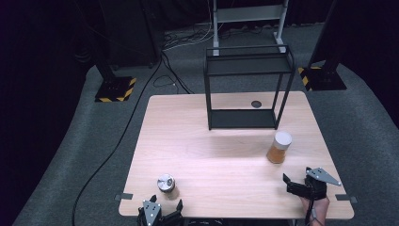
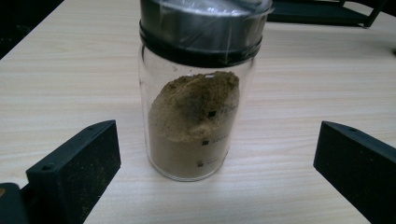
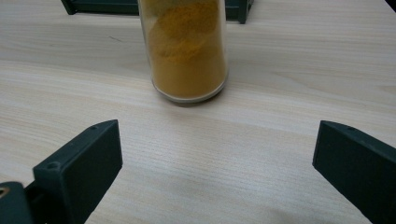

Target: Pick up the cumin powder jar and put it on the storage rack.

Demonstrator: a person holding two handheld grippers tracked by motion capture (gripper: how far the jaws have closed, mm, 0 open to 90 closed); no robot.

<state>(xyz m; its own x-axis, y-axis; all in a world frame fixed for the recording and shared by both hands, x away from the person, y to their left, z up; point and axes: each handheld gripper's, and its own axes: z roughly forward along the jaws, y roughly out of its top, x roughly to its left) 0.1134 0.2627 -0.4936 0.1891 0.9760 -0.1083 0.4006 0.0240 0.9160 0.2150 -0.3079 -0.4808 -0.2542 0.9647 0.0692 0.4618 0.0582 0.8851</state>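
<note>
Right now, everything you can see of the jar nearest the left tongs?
The clear glass jar with the silver metal lid stands upright on the light wooden table, near its front left edge. It is roughly half full of brown powder, sloped higher on one side, with small printed marks on the wall. The open left tongs flank it without touching.

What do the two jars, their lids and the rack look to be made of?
Left jar: clear glass or plastic; brown powder shows through. Its lid: shiny, probably metal. Right jar: clear, holding orange powder; its lid: matte white, likely plastic. Rack: thin black bars, probably painted metal.
</note>
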